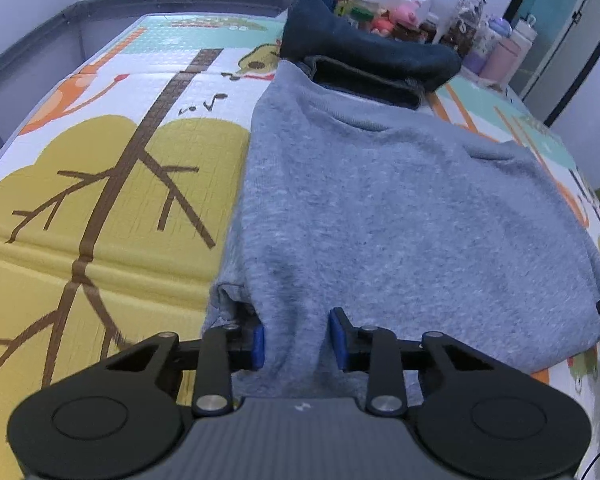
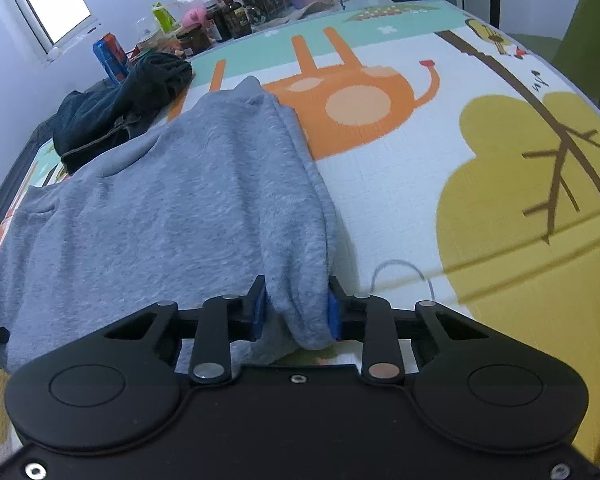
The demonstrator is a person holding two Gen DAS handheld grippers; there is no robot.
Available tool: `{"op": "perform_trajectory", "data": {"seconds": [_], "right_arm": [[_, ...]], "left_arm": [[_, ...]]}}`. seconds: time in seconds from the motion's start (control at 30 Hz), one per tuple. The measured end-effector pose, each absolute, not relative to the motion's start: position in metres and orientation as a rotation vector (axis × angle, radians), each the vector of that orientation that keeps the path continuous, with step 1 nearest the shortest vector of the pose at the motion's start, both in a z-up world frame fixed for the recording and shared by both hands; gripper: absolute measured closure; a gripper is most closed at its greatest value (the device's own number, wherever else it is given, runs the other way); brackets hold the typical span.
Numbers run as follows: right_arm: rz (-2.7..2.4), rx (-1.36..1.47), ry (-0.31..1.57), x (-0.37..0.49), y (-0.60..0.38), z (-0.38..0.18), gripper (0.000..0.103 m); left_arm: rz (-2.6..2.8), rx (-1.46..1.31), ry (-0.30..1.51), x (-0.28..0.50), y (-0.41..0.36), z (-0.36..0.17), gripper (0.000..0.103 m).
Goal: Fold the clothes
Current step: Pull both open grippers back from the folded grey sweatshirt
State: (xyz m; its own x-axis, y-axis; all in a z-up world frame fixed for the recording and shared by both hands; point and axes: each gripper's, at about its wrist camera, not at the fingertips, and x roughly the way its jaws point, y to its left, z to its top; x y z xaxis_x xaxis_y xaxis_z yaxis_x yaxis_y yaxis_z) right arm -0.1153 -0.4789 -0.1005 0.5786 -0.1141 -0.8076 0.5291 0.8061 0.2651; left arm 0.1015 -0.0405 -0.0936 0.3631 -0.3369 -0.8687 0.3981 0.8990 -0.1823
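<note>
A: What is hard to see here?

B: The near hem of the grey sweatshirt [image 1: 380,216] dips behind both tool bodies, so its lowest edge is cut off. At the far edge of the counter [image 2: 400,208], a row of bottles and jars [image 2: 236,12] is small and blurred; I cannot read any labels. A dark blue garment [image 1: 364,60] lies bunched there too, and it seems to overlap the sweatshirt's far end.

A: Where does the sweatshirt sit?

B: Spread flat on the cartoon play mat [image 1: 112,184] covering the counter, running from the near edge toward the far edge.

A: And the grippers?

B: The left gripper [image 1: 296,340] pinches a raised fold of grey cloth at the sweatshirt's near left corner, blue pads against the fabric. The right gripper [image 2: 298,314] clamps the rolled side edge at the near right corner, narrowed onto the bunched cloth.
</note>
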Motion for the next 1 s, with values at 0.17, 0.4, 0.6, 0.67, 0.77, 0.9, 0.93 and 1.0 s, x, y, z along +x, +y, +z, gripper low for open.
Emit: {"op": "perform_trajectory", "data": {"seconds": [0.17,0.4,0.6,0.67,0.77,0.9,0.93,1.0], "right_arm": [[-0.39,0.539,0.901,-0.147,-0.473,-0.096,0.076],[-0.391,0.548,0.929,-0.202,-0.456,-0.091,0.076],[-0.397,0.545,0.947,-0.245,-0.436,-0.089,0.077],[-0.394,0.548,0.951,-0.258,-0.431,-0.088,0.076],[-0.391,0.544,0.958,-0.275,-0.424,-0.087,0.076],[-0.383,0.538,0.967,-0.295,-0.416,-0.085,0.076],[-0.382,0.537,0.967,-0.3,-0.414,-0.085,0.076],[-0.383,0.533,0.963,-0.308,-0.41,-0.084,0.073]], "left_arm": [[-0.487,0.075,1.127,0.077,-0.031,-0.092,0.069],[-0.495,0.143,1.13,0.032,-0.023,-0.088,0.068],[-0.494,0.165,1.14,-0.001,-0.013,-0.084,0.068],[-0.496,0.17,1.144,-0.012,-0.008,-0.083,0.067],[-0.497,0.174,1.152,-0.026,-0.003,-0.082,0.066],[-0.487,0.173,1.159,-0.043,0.005,-0.082,0.064],[-0.483,0.174,1.157,-0.047,0.006,-0.082,0.062],[-0.468,0.181,1.147,-0.054,0.008,-0.082,0.059]]}}
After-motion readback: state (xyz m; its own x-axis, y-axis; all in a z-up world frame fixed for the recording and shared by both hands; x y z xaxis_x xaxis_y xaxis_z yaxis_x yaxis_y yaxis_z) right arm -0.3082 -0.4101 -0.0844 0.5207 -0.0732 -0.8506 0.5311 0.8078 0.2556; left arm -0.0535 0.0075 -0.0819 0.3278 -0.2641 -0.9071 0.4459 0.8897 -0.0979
